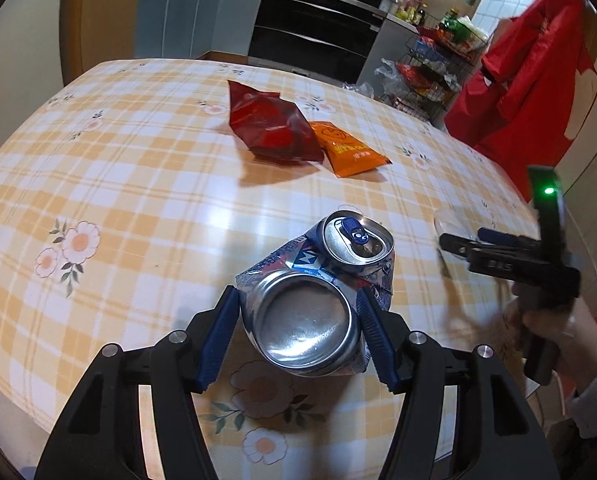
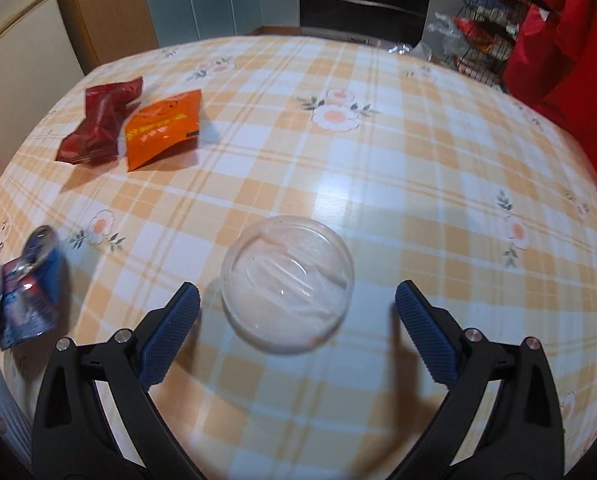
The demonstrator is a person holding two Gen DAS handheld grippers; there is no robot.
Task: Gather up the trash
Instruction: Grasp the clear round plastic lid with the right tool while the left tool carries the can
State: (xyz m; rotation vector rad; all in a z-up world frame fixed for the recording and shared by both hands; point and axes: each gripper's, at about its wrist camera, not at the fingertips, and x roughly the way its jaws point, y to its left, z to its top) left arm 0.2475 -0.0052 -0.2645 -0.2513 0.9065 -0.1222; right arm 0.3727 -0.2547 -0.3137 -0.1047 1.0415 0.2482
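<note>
Gripping crushed can [image 1: 310, 300] in left tool [image 1: 296, 308], above checked table [image 1: 138, 184]

The left gripper [image 1: 296, 310] angles down toward the checked table [image 1: 138, 184], its blue pads pressed against either side of a crushed can [image 1: 310, 300] held above the cloth. The right gripper [image 2: 296, 320], gripped in a person's hand [image 1: 554, 320] with a pale sleeve, hangs over the table's near side, jaws spread wide and touching nothing.
</note>
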